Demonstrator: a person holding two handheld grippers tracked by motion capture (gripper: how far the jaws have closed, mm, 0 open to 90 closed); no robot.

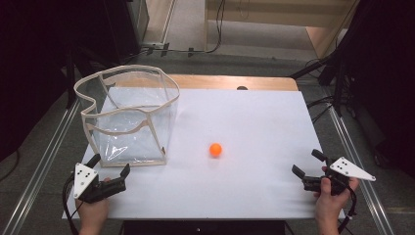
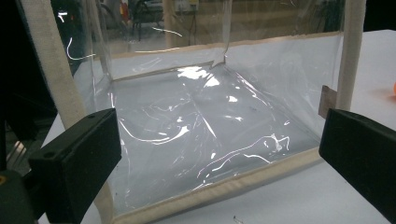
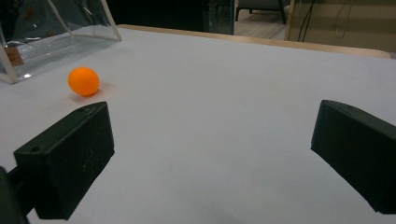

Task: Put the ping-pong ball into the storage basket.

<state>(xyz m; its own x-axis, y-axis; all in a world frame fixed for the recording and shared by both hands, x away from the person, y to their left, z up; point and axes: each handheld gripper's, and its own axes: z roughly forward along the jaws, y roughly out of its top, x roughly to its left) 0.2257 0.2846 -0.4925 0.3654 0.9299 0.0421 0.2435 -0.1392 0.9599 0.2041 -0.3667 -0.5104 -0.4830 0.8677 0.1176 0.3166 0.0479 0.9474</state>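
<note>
Orange round ball (image 1: pixel 216 149) on smooth white table (image 1: pixel 254 127); clear crinkled bag (image 1: pixel 128 117).

A clear bag (image 1: pixel 128 122) of glossy, crinkled plastic film has edges bound in matt cream cloth tape. The orange ball (image 1: pixel 216 149) looks smooth and matt. The worktop (image 1: pixel 244 127) is smooth matt white, with wood at its far edge

Orange ball (image 2: pixel 393 88) cut by right edge in left gripper view, sliver only. Clear bag (image 3: pixel 51 32) cropped top and left in right gripper view; top rim out of frame in left gripper view too. Small tag on bag (image 2: pixel 328 101) too blurred to read. Forearms cut off at bottom edge in high view.
</note>
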